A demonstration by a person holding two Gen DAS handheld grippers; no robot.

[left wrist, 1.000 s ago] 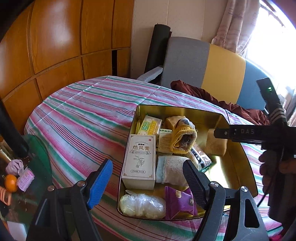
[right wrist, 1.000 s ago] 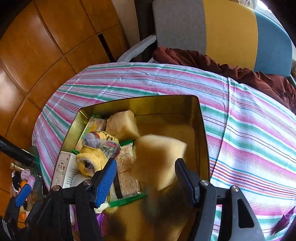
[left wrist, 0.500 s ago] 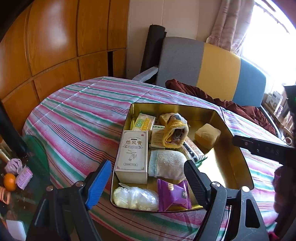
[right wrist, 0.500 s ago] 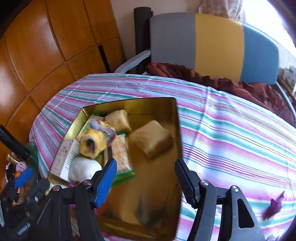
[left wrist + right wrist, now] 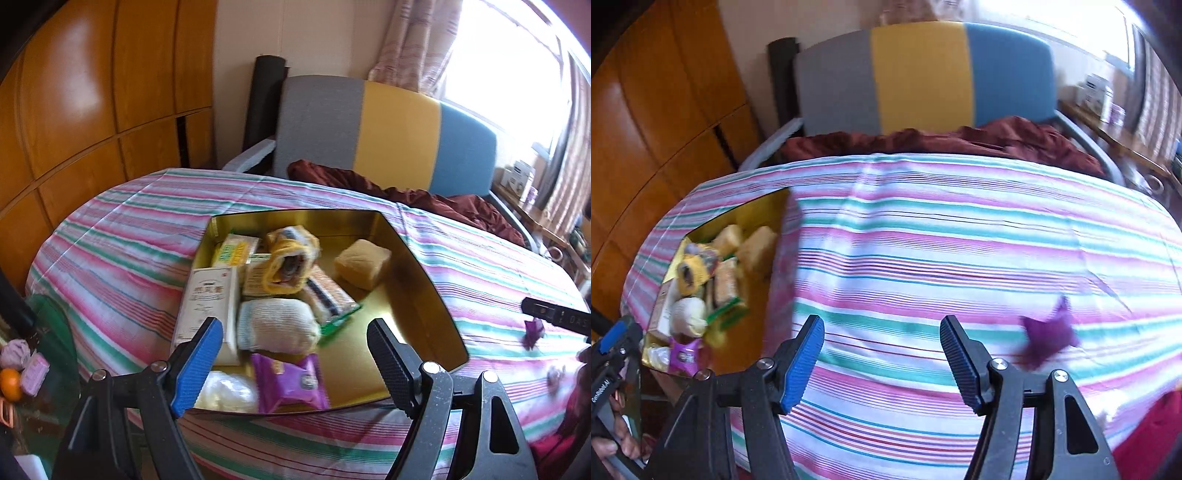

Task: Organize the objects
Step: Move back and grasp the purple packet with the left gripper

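One shallow gold metal tin (image 5: 417,258), long axis running away from the left camera, sits on the striped tablecloth (image 5: 942,229) holding what looks like nine packets and bundles, while the left gripper (image 5: 295,363) and right gripper (image 5: 882,354) both hang spread and empty.

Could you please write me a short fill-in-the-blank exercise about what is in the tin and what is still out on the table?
1. The yellow sponge lies inside the gold ____.
2. The right gripper is open and holds ____.
3. The small object on the striped tablecloth right of that gripper is ____ in colour.

Missing words: tin; nothing; purple
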